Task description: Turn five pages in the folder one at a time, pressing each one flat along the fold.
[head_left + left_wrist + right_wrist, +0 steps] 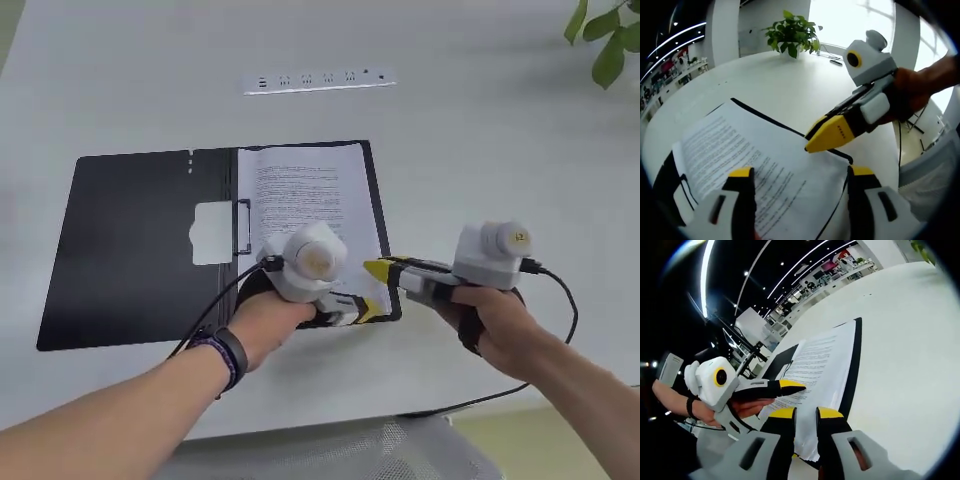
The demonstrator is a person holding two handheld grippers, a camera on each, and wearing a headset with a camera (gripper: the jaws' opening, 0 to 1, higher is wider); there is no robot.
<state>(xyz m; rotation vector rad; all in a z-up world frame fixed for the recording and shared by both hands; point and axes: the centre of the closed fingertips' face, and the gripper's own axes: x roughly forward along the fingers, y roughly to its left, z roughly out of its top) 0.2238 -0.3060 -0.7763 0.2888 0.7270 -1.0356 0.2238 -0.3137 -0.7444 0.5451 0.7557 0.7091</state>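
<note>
Three close views of one folder (130, 250)

Black folder (130, 250) lying open flat on table, printed white page (305, 205) on right half, uncurled

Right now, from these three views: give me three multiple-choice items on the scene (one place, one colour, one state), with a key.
1. Where is the power strip relative to the folder?
A. On its cover. B. Beyond its far edge, on the table. C. Under it.
2. The folder's open cover is:
A. blue. B. white. C. black.
3. The left gripper is:
A. open, over the page. B. shut on the clip. C. shut, off the table.

Key: B, the head view shows the strip apart from the folder, farther off. C, the cover lies black beside the printed page. A, the left gripper view shows its jaws wide apart, with the page between them.
</note>
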